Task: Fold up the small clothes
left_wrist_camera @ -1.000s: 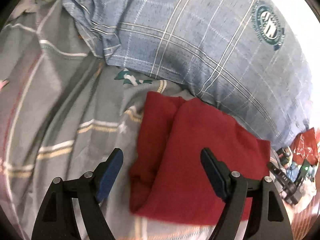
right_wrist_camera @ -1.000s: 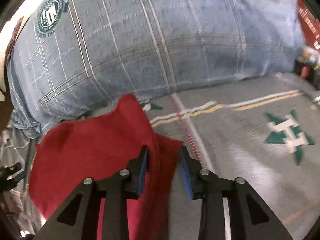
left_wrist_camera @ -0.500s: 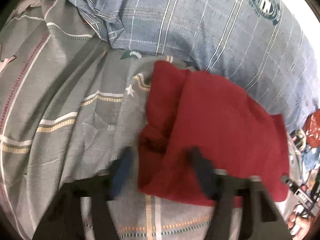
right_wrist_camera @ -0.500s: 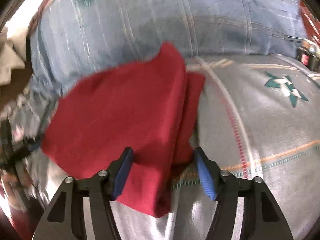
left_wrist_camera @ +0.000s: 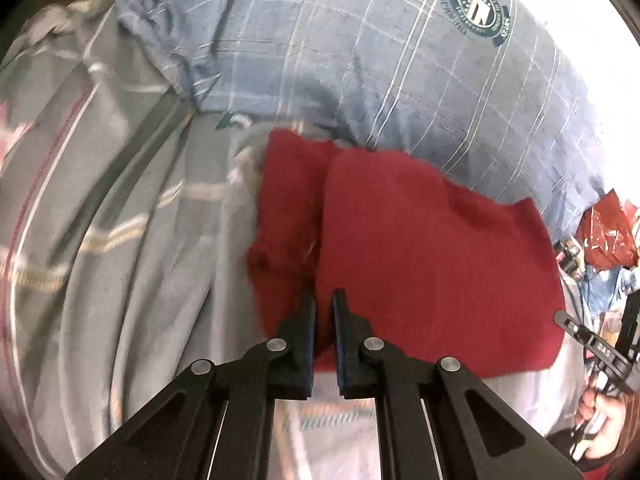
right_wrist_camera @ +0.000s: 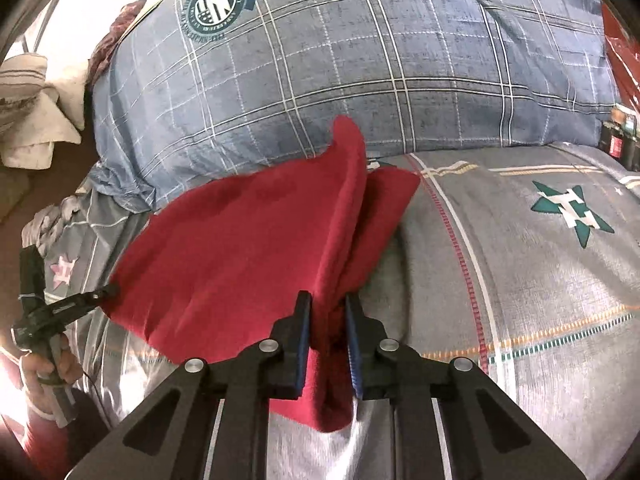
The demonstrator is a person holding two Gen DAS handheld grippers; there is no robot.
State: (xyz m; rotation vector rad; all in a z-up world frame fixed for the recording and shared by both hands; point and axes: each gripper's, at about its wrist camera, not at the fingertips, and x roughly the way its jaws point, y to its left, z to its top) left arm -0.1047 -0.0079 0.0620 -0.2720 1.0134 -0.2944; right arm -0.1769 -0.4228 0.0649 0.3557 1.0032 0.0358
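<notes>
Right wrist — both tongs (right_wrist_camera: 326, 300) angled down, just closed, pinching red cloth (right_wrist_camera: 240, 248).

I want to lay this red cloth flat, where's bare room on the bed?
Open grey bedsheet lies right of the red cloth, around the green star print. Crowded behind by the blue plaid pillow, and on the left by crumpled bedding.

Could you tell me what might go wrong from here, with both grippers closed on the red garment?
The left gripper pinches only a thin edge of the red garment, so that edge may slip out. The right gripper clamps a bunched fold, so layers could shift and crease unevenly. The garment lies against the blue plaid pillow, which could drag it.
</notes>
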